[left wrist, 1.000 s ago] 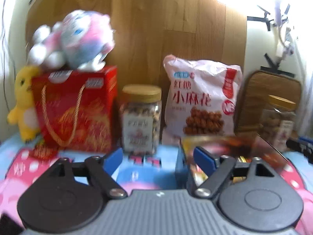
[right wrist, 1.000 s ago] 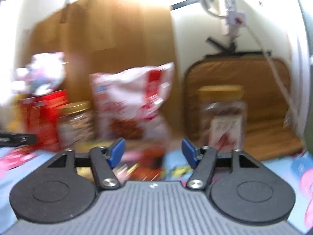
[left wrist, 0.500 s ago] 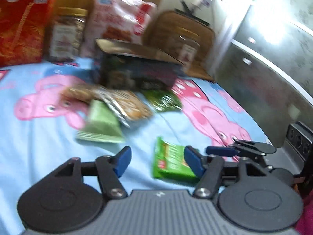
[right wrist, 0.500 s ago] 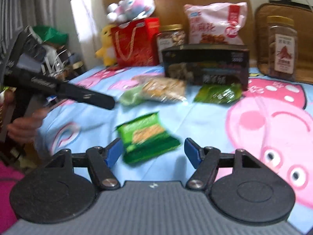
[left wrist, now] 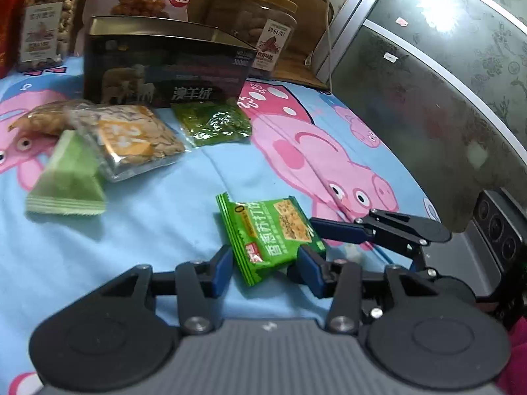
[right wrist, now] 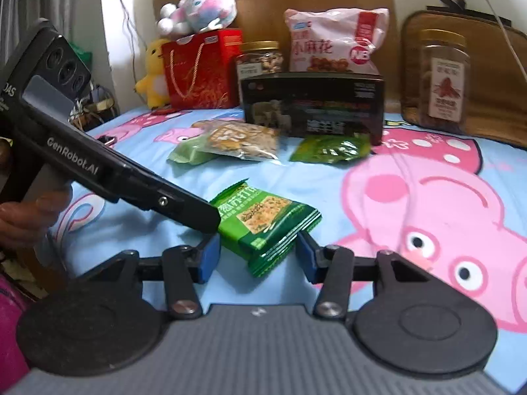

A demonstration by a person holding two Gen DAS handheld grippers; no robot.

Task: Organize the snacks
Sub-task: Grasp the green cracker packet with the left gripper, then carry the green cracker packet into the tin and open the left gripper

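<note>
left gripper: jaws closing, blue pads flanking flat green foil cracker packet, no firm grip seen | right gripper: jaws closing around same packet, not pressing | surface: blue cartoon-pig bedsheet

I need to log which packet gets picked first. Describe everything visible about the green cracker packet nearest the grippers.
The green cracker packet is glossy foil-like plastic with crimped ends, white lettering and a cracker photo. It lies flat and askew on the cartoon-pig sheet, apart from the other snacks. Both the left gripper and right gripper straddle it, jaws just closing; contact is unclear.
</note>
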